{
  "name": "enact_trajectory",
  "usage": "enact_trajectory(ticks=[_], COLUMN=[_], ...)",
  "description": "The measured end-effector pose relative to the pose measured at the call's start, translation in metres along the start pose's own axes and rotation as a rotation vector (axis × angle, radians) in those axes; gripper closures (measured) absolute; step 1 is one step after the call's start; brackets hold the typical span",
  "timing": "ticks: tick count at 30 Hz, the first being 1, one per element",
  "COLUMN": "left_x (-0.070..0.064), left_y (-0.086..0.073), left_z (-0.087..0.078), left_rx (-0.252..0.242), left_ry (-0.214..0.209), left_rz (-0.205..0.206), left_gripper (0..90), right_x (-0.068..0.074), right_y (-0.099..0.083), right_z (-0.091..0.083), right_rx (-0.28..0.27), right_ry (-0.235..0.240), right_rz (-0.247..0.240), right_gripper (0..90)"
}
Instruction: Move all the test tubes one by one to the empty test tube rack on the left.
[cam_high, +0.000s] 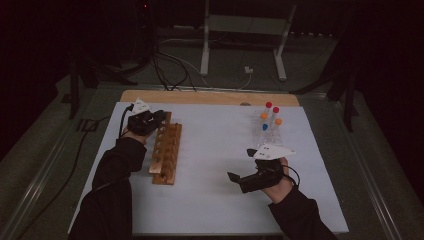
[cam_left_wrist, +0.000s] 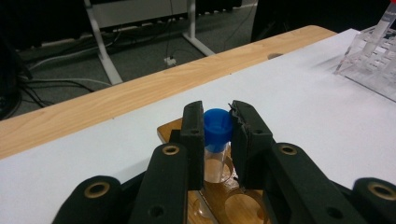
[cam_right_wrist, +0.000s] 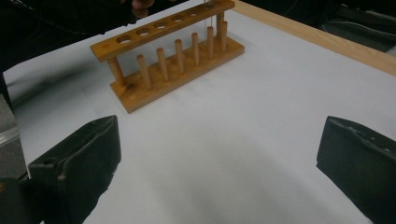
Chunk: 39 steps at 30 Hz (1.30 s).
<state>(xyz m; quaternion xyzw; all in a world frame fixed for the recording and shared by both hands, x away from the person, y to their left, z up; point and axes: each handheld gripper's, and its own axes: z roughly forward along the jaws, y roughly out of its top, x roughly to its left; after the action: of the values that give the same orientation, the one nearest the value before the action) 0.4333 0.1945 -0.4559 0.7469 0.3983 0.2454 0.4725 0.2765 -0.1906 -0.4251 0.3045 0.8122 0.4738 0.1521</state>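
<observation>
Left gripper (cam_left_wrist: 217, 128) clamping a clear tube with a blue screw cap (cam_left_wrist: 218, 124), matte black jaws pressing both sides just under and at the cap, tube standing upright in the end hole of the wooden rack (cam_left_wrist: 219, 200)

Sitting at the far end of that rack (cam_high: 166, 152) in the high view, left gripper (cam_high: 159, 118) hovering right over it, grey three-cornered plate on top, cable trailing off the back

Rack looking like varnished warm-brown timber: flat base, top board with a row of round holes, row of turned pegs along one side, seen side-on in the right gripper view (cam_right_wrist: 170, 53)

Right gripper (cam_right_wrist: 219, 158) gaping wide, holding nothing, rubbery black jaws far apart over bare white tabletop (cam_right_wrist: 243, 121); resting near the front right of the table in the high view (cam_high: 241, 180), well apart from the rack

Clear acrylic stand (cam_high: 267, 131) sitting at the far right, carrying tubes with red, orange and blue caps; same stand showing blocky and transparent in the left gripper view (cam_left_wrist: 373, 60)

Light wood table edge (cam_left_wrist: 116, 100) running beyond the white sheet
</observation>
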Motion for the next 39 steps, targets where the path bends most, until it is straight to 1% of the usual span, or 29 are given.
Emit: enact_trajectory(ticks=[3,4,5,7,9,11,12,13,14,15,17,18,19,20,22,23,25,26,27,28,29,31,32,34,35,36,37,38,39], left_x=[0.000,0.000,0.000,0.000,0.000,0.001,0.000,-0.001,-0.002,-0.003,-0.006,-0.008,-0.009,-0.011,-0.017,-0.020,-0.027,-0.031,-0.035,-0.039,-0.043,-0.051,-0.055,-0.061,-0.064,-0.067,-0.070,-0.073,-0.076], left_y=[0.003,0.003,0.004,0.006,0.008,0.011,0.013,0.015,0.016,0.018,0.020,0.021,0.021,0.020,0.017,0.015,0.011,0.009,0.006,0.003,0.000,-0.007,-0.011,-0.018,-0.021,-0.024,-0.027,-0.030,-0.032], left_z=[0.000,0.000,0.000,-0.004,-0.010,-0.017,-0.021,-0.026,-0.032,-0.037,-0.048,-0.053,-0.059,-0.064,-0.074,-0.080,-0.089,-0.094,-0.098,-0.102,-0.107,-0.114,-0.117,-0.123,-0.126,-0.128,-0.130,-0.132,-0.133], left_rx=[0.020,0.018,0.021,0.012,-0.003,-0.013,-0.020,-0.028,-0.036,-0.038,-0.041,-0.046,-0.048,-0.051,-0.043,-0.048,-0.049,-0.051,-0.045,-0.045,-0.046,-0.045,-0.049,-0.055,-0.059,-0.058,-0.058,-0.058,-0.053], left_ry=[-0.004,-0.010,-0.004,-0.015,-0.002,-0.022,-0.024,-0.037,-0.056,-0.061,-0.088,-0.097,-0.112,-0.127,-0.139,-0.160,-0.176,-0.192,-0.201,-0.210,-0.230,-0.246,-0.261,-0.273,-0.282,-0.288,-0.298,-0.297,-0.308], left_rz=[-0.002,-0.003,-0.003,-0.014,-0.010,-0.030,-0.025,-0.022,-0.026,-0.030,-0.041,-0.045,-0.052,-0.048,-0.031,-0.023,-0.023,-0.013,-0.007,-0.001,0.003,0.015,0.012,0.016,0.013,0.014,0.017,0.021,0.025], left_gripper=[75.9,75.0,69.4,61.7,48.1,41.2,37.2,33.7,30.7,26.0,16.6,15.7,9.2,9.2,6.8,1.5,1.5,1.5,1.5,1.5,1.5,1.5,1.5,1.5,1.5,1.5,1.5,1.5,1.5], right_x=[-0.001,-0.002,-0.002,-0.004,-0.005,-0.007,-0.008,-0.009,-0.010,-0.012,-0.016,-0.018,-0.022,-0.022,-0.026,-0.032,-0.035,-0.038,-0.045,-0.045,-0.048,-0.055,-0.059,-0.066,-0.070,-0.073,-0.077,-0.081,-0.084], right_y=[0.001,0.001,0.001,0.003,0.004,0.007,0.008,0.010,0.011,0.013,0.015,0.016,0.018,0.018,0.020,0.022,0.023,0.023,0.023,0.023,0.023,0.021,0.020,0.016,0.014,0.011,0.009,0.007,0.005], right_z=[-0.001,-0.002,-0.002,-0.005,-0.008,-0.012,-0.014,-0.017,-0.020,-0.022,-0.027,-0.030,-0.034,-0.034,-0.037,-0.041,-0.043,-0.043,-0.045,-0.045,-0.045,-0.045,-0.045,-0.042,-0.041,-0.039,-0.037,-0.035,-0.032], right_rx=[-0.007,-0.011,-0.018,-0.025,-0.039,-0.056,-0.065,-0.073,-0.080,-0.090,-0.100,-0.106,-0.105,-0.105,-0.108,-0.120,-0.116,-0.115,-0.111,-0.111,-0.110,-0.102,-0.099,-0.089,-0.084,-0.086,-0.084,-0.076,-0.065], right_ry=[0.002,0.003,0.000,0.010,0.002,-0.011,-0.017,-0.025,-0.038,-0.052,-0.070,-0.086,-0.103,-0.103,-0.140,-0.164,-0.176,-0.199,-0.220,-0.220,-0.235,-0.243,-0.256,-0.267,-0.277,-0.279,-0.285,-0.287,-0.283], right_rz=[0.007,0.011,0.010,0.018,0.015,0.011,0.010,0.005,0.002,0.008,0.007,0.007,0.004,0.004,0.015,0.021,0.021,0.022,0.033,0.033,0.039,0.054,0.061,0.075,0.087,0.096,0.101,0.112,0.122], right_gripper=[0.0,0.0,0.0,0.0,0.0,0.0,0.0,0.0,0.0,0.0,0.0,0.0,0.0,0.0,0.0,0.0,0.0,0.0,0.0,0.0,0.0,0.0,0.0,0.0,0.9,5.0,5.3,5.7,7.9])
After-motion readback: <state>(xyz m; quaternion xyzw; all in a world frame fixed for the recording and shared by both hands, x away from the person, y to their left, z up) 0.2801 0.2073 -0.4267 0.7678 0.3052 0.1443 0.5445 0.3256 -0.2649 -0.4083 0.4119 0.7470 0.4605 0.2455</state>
